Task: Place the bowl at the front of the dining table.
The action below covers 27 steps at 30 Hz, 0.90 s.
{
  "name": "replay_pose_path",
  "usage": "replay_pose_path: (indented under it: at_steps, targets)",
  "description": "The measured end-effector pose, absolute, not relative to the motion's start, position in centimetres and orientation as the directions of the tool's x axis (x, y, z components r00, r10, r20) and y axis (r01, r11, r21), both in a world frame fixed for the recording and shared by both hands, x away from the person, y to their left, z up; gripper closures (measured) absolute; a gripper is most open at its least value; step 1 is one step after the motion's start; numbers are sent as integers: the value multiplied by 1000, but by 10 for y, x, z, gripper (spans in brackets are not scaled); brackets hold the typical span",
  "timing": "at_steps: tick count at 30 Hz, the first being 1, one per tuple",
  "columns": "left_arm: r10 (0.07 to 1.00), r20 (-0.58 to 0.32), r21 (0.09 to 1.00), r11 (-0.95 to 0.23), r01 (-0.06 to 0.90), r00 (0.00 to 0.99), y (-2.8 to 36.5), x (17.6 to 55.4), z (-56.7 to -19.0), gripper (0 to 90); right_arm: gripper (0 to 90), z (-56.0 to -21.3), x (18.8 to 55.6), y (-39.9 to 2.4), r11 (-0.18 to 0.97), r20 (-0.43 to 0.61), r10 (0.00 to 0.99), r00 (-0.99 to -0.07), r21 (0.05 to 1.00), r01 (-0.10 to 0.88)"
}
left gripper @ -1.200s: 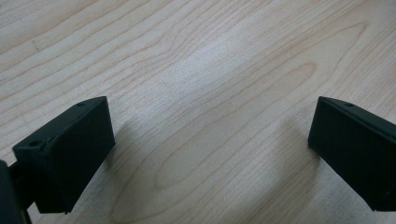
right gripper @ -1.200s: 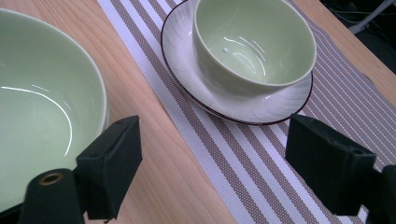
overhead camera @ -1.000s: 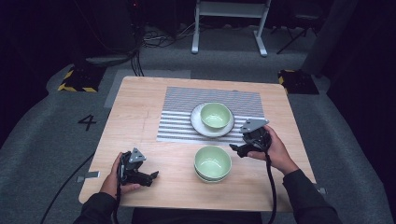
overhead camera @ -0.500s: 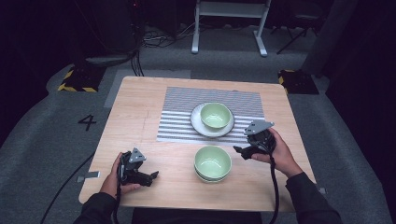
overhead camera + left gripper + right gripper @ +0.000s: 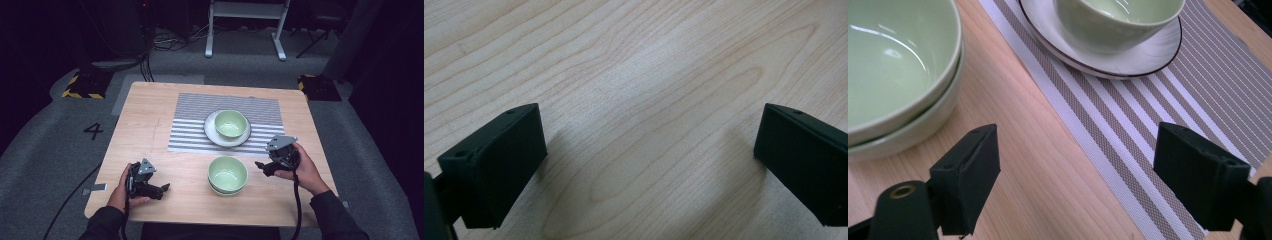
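Stacked green bowls (image 5: 227, 174) at near table centre, untouched, just beside right gripper (image 5: 261, 165), wide open, empty. Left gripper (image 5: 165, 187) open, empty, resting apart. One bowl (image 5: 231, 123) already on plate (image 5: 212, 131); stack left.

It was a recording lab: a lone wooden worktop (image 5: 150, 130) stood on grey carpet marked with a taped "4" (image 5: 93, 131), amid hazard-striped weights (image 5: 80, 86), trailing cables (image 5: 150, 55) and dark surroundings
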<state>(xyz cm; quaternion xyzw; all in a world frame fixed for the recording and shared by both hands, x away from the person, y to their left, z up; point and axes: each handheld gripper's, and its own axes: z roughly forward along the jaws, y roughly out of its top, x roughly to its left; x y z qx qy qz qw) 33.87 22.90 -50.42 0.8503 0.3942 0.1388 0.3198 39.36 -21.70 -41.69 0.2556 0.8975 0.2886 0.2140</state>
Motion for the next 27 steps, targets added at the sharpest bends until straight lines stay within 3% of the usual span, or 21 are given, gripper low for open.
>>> replay_pose_path:
  at_steps: [27]
  targets:
    - [759,-17,653,-484,582,651,229,339,-504,4,189,-447,371,-234,749,-250,559,-790,560,353]
